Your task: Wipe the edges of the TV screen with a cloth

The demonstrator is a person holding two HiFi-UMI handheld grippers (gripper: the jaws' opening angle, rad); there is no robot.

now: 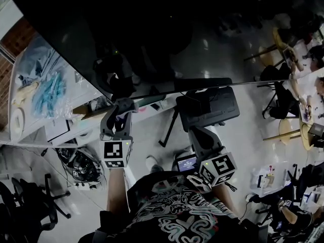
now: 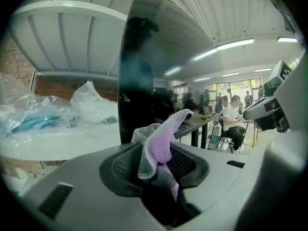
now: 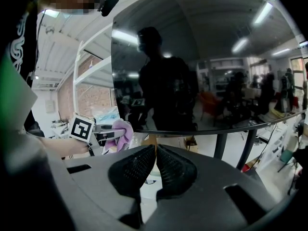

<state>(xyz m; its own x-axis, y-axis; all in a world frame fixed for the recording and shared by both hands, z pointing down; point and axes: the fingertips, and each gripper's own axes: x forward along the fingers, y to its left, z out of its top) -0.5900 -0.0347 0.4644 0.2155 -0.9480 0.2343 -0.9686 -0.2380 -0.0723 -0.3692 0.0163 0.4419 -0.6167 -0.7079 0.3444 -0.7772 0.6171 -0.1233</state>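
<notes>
The left gripper (image 2: 156, 163) is pinching the cloth (image 2: 161, 138) near the TV screen (image 2: 144, 76) edge, probably needing to press on next, while the right gripper (image 3: 155, 163) is hanging, fingers pressed together.

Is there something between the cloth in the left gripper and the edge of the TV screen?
Nothing visible stands in the way. The left gripper is shut on the cloth, and the cloth's free end reaches toward the TV screen, close to its edge. Whether they touch, I cannot tell.
</notes>
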